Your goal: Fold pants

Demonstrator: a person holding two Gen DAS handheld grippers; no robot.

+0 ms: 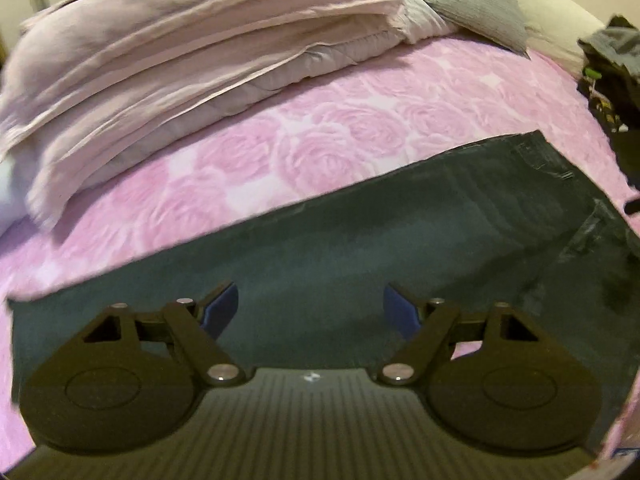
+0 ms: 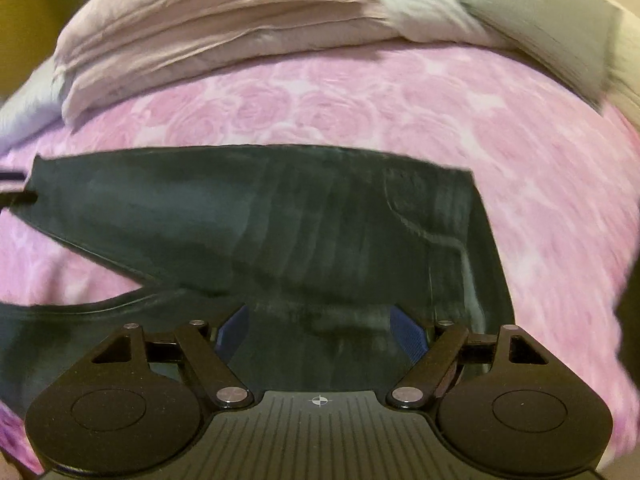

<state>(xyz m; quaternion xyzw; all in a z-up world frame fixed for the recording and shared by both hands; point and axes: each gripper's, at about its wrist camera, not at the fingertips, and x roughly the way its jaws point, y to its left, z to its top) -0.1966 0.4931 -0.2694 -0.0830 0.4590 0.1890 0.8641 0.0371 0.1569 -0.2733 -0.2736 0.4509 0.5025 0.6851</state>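
Dark blue-grey pants [image 1: 360, 240] lie flat on a pink rose-patterned bedspread [image 1: 320, 140]. In the left wrist view one long leg runs from lower left to upper right, and my left gripper [image 1: 312, 304] hovers over it, open, with nothing between its blue pads. In the right wrist view the pants [image 2: 280, 232] show their waist and pocket seams at the right, and the two legs part toward the left. My right gripper [image 2: 320, 326] stands open just above the seat area, near the lower edge of the cloth, holding nothing.
A stack of folded pale pink bedding [image 1: 180, 52] lies along the far side of the bed, with a grey pillow [image 1: 476, 4] beside it. Dark clutter [image 1: 612, 72] sits off the bed's right edge. Both the bedding [image 2: 220, 12] and the pillow [image 2: 552, 28] appear in the right wrist view too.
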